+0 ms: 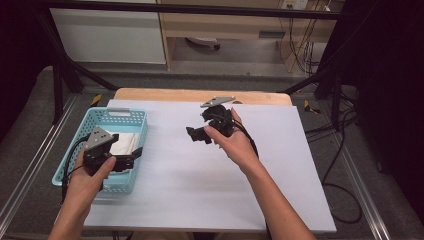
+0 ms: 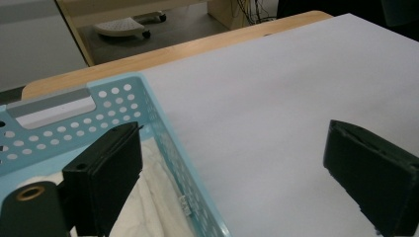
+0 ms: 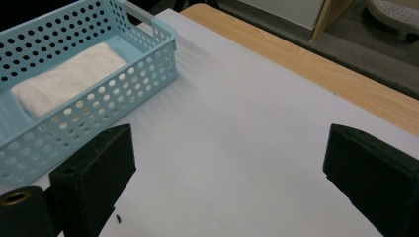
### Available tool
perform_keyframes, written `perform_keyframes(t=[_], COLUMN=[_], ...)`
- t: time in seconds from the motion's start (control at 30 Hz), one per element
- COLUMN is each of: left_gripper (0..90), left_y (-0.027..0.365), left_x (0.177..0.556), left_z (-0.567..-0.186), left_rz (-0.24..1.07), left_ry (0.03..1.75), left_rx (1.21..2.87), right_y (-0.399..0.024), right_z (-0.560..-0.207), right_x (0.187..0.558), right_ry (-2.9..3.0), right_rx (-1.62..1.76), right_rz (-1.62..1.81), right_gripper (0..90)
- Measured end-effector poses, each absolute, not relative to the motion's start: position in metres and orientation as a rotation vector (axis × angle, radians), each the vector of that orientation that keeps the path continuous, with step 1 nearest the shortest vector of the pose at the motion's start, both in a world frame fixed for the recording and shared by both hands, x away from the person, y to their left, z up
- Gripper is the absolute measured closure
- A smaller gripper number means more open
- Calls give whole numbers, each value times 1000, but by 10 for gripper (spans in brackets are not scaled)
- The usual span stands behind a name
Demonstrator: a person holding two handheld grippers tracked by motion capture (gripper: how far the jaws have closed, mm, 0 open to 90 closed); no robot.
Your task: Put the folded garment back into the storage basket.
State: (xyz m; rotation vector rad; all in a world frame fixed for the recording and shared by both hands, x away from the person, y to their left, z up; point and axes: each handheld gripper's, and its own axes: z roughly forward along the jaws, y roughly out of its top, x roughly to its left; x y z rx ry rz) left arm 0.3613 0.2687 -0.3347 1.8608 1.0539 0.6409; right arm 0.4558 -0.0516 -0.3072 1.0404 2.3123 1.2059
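A light blue perforated basket (image 1: pixel 107 116) stands at the left of the table with a folded white cloth (image 1: pixel 125 143) lying in it. My left gripper (image 1: pixel 134 159) hovers open over the basket's right wall. In the left gripper view it (image 2: pixel 237 168) straddles that wall (image 2: pixel 170 143), one jaw above the cloth (image 2: pixel 153 200), the other above the white sheet. My right gripper (image 1: pixel 196 135) is held open over the middle of the sheet, pointing left. In the right gripper view it (image 3: pixel 232 168) has nothing between its jaws, and the basket (image 3: pixel 165 37) and cloth (image 3: pixel 69 74) lie ahead to the left.
A white sheet (image 1: pixel 210 175) covers most of the wooden table (image 1: pixel 200 95). Black frame bars (image 1: pixel 60 75) stand around the table, and cables (image 1: pixel 345 150) trail on the floor at the right. A cabinet (image 1: pixel 110 35) stands behind.
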Motion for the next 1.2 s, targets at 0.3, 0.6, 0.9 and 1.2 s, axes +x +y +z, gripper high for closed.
perform_keyframes(t=[0.3, 0.6, 0.9, 1.2], left_gripper=[83, 83, 83, 75], left_y=[277, 284, 293, 290], left_x=[358, 357, 356, 355], left_z=[-338, -339, -343, -344], left_rz=[638, 630, 631, 607], left_ry=[1080, 1087, 1104, 1088], left_rx=[1858, 1832, 1813, 1832], right_y=[-71, -84, -104, -128], right_z=[-307, -313, -315, -321], right_x=[454, 451, 448, 440], right_ry=[2298, 2251, 2193, 2172], right_rx=[1025, 986, 1022, 1066], right_rz=[1225, 1227, 1261, 1289], right_gripper=[77, 72, 76, 132])
